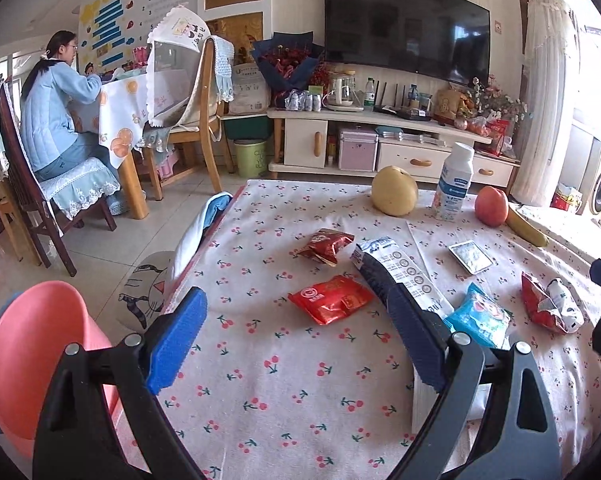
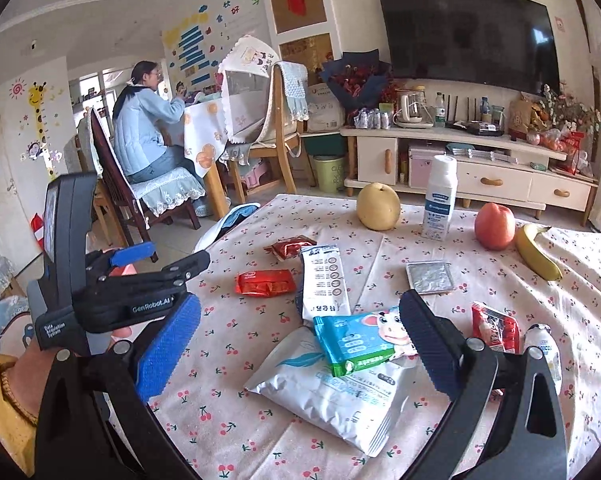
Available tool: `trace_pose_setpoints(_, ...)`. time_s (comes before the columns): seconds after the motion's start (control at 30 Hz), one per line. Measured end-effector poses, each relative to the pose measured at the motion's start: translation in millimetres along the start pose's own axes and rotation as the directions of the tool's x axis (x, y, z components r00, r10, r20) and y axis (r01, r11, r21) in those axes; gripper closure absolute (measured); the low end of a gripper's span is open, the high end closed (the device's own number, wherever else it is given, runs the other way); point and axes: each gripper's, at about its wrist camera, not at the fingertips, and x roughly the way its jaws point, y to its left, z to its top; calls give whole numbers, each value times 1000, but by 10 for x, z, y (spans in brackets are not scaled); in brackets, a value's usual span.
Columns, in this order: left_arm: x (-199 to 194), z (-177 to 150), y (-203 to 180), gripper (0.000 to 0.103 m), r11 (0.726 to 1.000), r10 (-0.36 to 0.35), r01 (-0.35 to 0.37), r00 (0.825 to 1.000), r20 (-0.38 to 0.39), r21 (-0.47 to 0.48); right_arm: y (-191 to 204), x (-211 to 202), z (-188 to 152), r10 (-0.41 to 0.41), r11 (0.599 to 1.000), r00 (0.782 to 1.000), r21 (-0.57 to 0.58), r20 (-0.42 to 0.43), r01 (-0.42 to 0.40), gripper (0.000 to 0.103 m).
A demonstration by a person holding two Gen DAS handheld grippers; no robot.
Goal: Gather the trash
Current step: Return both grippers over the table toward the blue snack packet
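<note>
Several wrappers lie on the cherry-print tablecloth (image 1: 284, 392): a red packet (image 1: 332, 298), a dark red packet (image 1: 326, 245), a long white wrapper (image 1: 396, 272), a blue packet (image 1: 480, 316), a foil square (image 1: 470, 255) and a red-white wrapper (image 1: 550, 306). My left gripper (image 1: 296, 336) is open above the cloth, near the red packet. My right gripper (image 2: 296, 348) is open above a silver pouch (image 2: 332, 392) and the blue cow packet (image 2: 360, 336). The left gripper's body (image 2: 112, 292) shows at the left in the right wrist view.
A pear (image 1: 394, 190), a white bottle (image 1: 454, 182), an apple (image 1: 491, 205) and a banana (image 1: 526, 229) stand at the table's far side. A pink bin (image 1: 36, 360) is at the left below the table. A person (image 1: 56, 104) sits at a dining table. A TV cabinet (image 1: 380, 140) is behind.
</note>
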Motion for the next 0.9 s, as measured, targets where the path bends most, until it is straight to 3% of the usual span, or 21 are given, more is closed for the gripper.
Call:
trace_pose_setpoints(0.53, -60, -234, -655, 11, 991, -100, 104, 994, -50, 79, -935, -310, -4, -83, 980, 997, 180, -1, 81, 5)
trace_pose_setpoints(0.73, 25, -163, -838, 11, 987, -151, 155, 985, -84, 39, -1279, -344, -16, -133, 960, 991, 246, -24, 135, 5)
trace_pose_setpoints(0.9, 286, -23, -927, 11, 988, -154, 151, 979, -131, -26, -1526, -310, -49, -164, 947, 985, 271, -55, 173, 5)
